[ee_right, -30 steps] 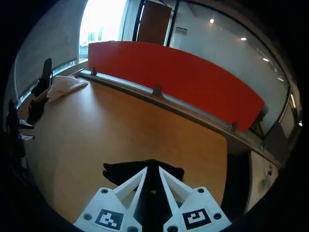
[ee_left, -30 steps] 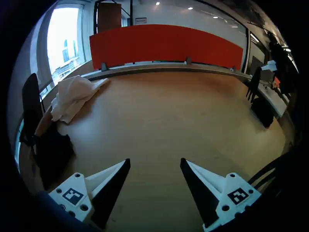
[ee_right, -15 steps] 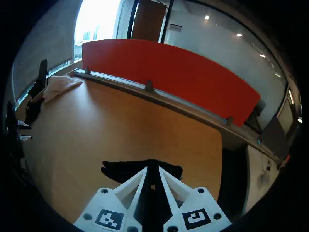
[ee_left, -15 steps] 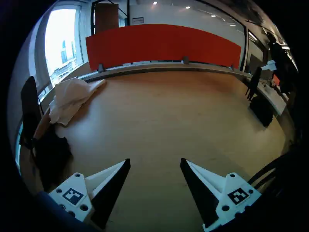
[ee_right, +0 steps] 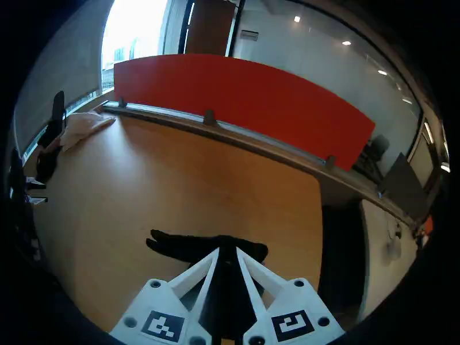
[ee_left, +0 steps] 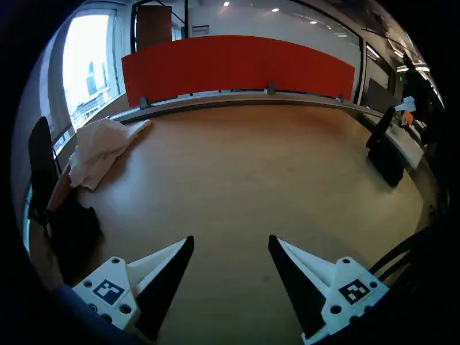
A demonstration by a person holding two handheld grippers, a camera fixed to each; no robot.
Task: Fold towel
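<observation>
Two tools over my counter [ee_left: 241, 167]: left tool [ee_left: 230, 238] wide open, empty; right tool [ee_right: 227, 250] pinching a black cloth [ee_right: 178, 246]; white towel [ee_left: 98, 150] far off.

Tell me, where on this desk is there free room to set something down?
The light wooden desk is bare across its middle, in front of the red divider panel. Crowded: the crumpled white towel in the far-left corner, and the black cloth pinched by the right gripper.
</observation>
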